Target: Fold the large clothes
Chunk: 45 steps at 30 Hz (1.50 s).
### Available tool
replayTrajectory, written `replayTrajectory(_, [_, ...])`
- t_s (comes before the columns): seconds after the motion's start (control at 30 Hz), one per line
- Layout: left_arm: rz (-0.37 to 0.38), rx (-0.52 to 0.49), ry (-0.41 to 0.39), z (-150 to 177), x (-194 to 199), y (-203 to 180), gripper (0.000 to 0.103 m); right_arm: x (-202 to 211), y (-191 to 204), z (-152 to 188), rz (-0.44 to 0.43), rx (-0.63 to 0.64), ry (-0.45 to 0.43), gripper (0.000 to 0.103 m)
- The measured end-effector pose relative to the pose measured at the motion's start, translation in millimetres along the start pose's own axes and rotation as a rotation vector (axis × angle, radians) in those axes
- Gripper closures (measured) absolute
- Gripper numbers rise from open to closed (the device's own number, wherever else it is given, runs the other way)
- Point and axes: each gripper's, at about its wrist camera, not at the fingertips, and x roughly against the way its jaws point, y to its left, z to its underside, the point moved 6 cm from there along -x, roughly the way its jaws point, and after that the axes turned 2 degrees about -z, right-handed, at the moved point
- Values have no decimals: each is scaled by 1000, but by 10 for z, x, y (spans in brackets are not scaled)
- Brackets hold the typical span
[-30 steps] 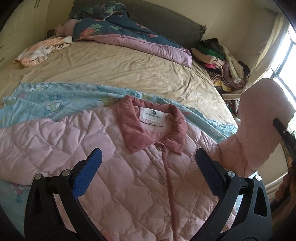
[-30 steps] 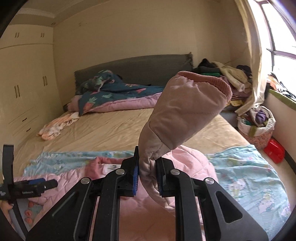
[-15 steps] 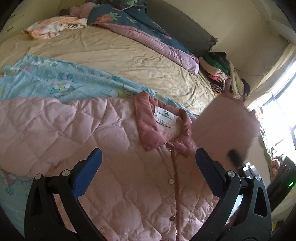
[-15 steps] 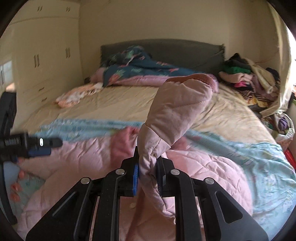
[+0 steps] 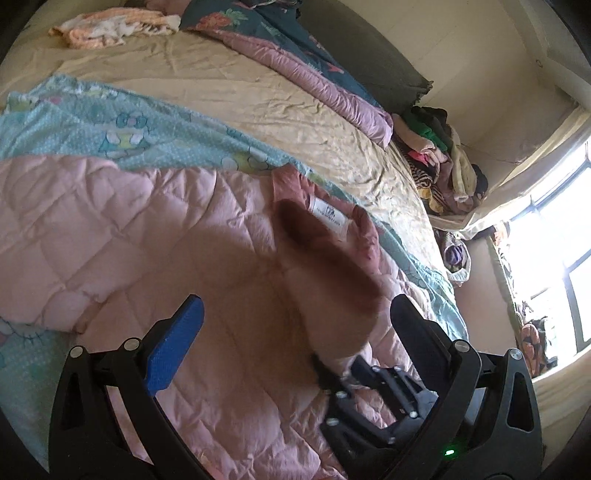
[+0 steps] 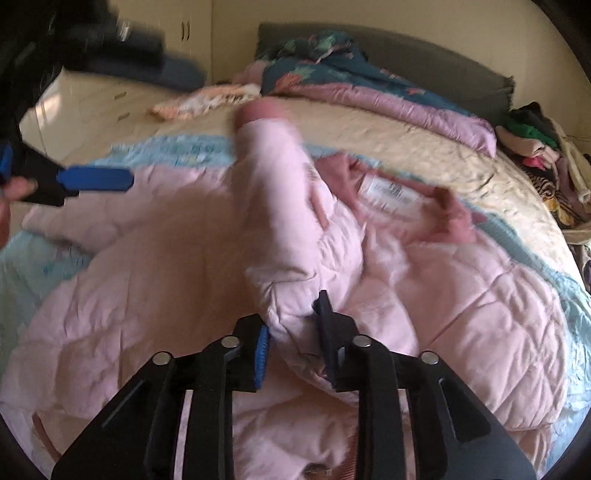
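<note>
A pink quilted jacket (image 5: 110, 236) with a darker pink collar (image 6: 447, 218) and a white label lies front up on a light blue cartoon sheet (image 5: 110, 129) on the bed. My right gripper (image 6: 293, 325) is shut on the jacket's sleeve (image 6: 280, 206) and holds it over the jacket's chest; the sleeve is motion-blurred. In the left wrist view the right gripper (image 5: 373, 387) and sleeve (image 5: 325, 288) sit between my left fingers. My left gripper (image 5: 295, 317) is open and empty above the jacket; its blue pad shows in the right wrist view (image 6: 96, 179).
A beige bed sheet (image 5: 258, 92) stretches behind the jacket. A dark floral quilt with purple lining (image 6: 369, 96) lies at the grey headboard. A peach garment (image 5: 110, 27) lies far left. A pile of clothes (image 5: 443, 158) stands at the bed's right, near the window.
My right gripper has carried the sleeve leftward and down across the jacket's chest. The left gripper has turned to the right and stayed open.
</note>
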Motion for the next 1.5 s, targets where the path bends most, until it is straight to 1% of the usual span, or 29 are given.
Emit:
replayTrajectory(0.03, [1, 11, 13, 34, -29, 27, 8, -23, 32, 21, 0, 6, 6, 71])
replayTrajectory(0.07, [6, 20, 25, 61, -57, 46, 8, -37, 59, 34, -11, 8, 12, 61])
replayTrajectory(0.1, [8, 34, 41, 95, -92, 76, 8, -53, 94, 50, -37, 3, 22, 56])
replayTrajectory(0.13, [4, 45, 51, 117, -121, 104, 8, -63, 125, 69, -64, -5, 34, 44])
replayTrajectory(0.17, [2, 54, 65, 147, -160, 131, 8, -69, 144, 94, -79, -9, 40, 42])
replayTrajectory(0.27, [-8, 86, 115, 249, -304, 216, 8, 25, 174, 131, -92, -8, 29, 42])
replayTrajectory(0.37, [-32, 119, 170, 380, -484, 322, 8, 192, 44, 163, -126, -77, 17, 40])
replayTrajectory(0.4, [-33, 127, 182, 406, -525, 334, 9, 279, -43, 179, -123, -104, 6, 40])
replayTrajectory(0.47, [-42, 136, 183, 469, -607, 347, 9, 404, -224, 243, -100, -146, -4, 39])
replayTrajectory(0.53, [-49, 106, 162, 485, -625, 283, 10, 525, -404, 349, -82, -196, -2, 39])
replayTrajectory(0.57, [-50, 91, 157, 493, -629, 250, 23, 577, -507, 398, -72, -217, -3, 39])
replayTrajectory(0.6, [-51, 77, 154, 505, -635, 217, 49, 650, -615, 473, -56, -239, -8, 39])
replayTrajectory(0.63, [-53, 51, 155, 527, -650, 151, 61, 699, -699, 521, -41, -253, -8, 39])
replayTrajectory(0.67, [-71, 24, 151, 536, -663, 114, 67, 749, -781, 570, -24, -266, -7, 39])
replayTrajectory(0.7, [-84, -9, 143, 543, -668, 62, 76, 811, -886, 630, -8, -282, -8, 39])
replayTrajectory(0.8, [-104, -122, 94, 474, -568, -138, 86, 935, -1194, 742, 46, -307, -12, 39])
replayTrajectory(0.87, [-77, -147, 46, 363, -453, -235, 88, 1004, -1419, 782, 89, -330, -13, 39])
replayTrajectory(0.9, [-62, -152, 6, 273, -334, -276, 88, 1046, -1544, 798, 110, -350, -16, 39])
replayTrajectory(0.93, [-57, -153, -12, 229, -275, -285, 88, 1097, -1658, 798, 124, -371, -24, 39])
replayTrajectory(1.0, [-61, -167, -48, 167, -156, -247, 88, 1152, -1813, 793, 148, -390, -39, 39])
replayTrajectory(1.03, [-71, -175, -53, 167, -167, -236, 88, 1176, -1870, 791, 161, -393, -42, 39])
replayTrajectory(1.1, [-126, -192, -36, 197, -250, -57, 88, 1189, -1966, 797, 179, -392, -43, 39])
replayTrajectory(1.2, [-172, -169, 29, 313, -452, 194, 88, 1092, -2095, 795, 213, -404, -13, 39])
replayTrajectory(1.27, [-189, -170, 40, 380, -501, 276, 88, 1048, -2126, 765, 195, -422, -4, 39])
replayTrajectory(1.3, [-195, -171, 45, 412, -535, 320, 88, 1009, -2098, 726, 178, -416, -3, 39])
replayTrajectory(1.37, [-198, -175, 44, 444, -559, 335, 87, 935, -2055, 656, 174, -388, 7, 39])
replayTrajectory(1.43, [-200, -182, 43, 459, -551, 337, 87, 802, -1992, 621, 149, -359, 30, 39])
replayTrajectory(1.47, [-202, -188, 44, 460, -549, 337, 87, 729, -1982, 630, 127, -363, 47, 39])
replayTrajectory(1.5, [-203, -195, 43, 458, -541, 332, 87, 619, -2025, 686, 124, -387, 81, 39])
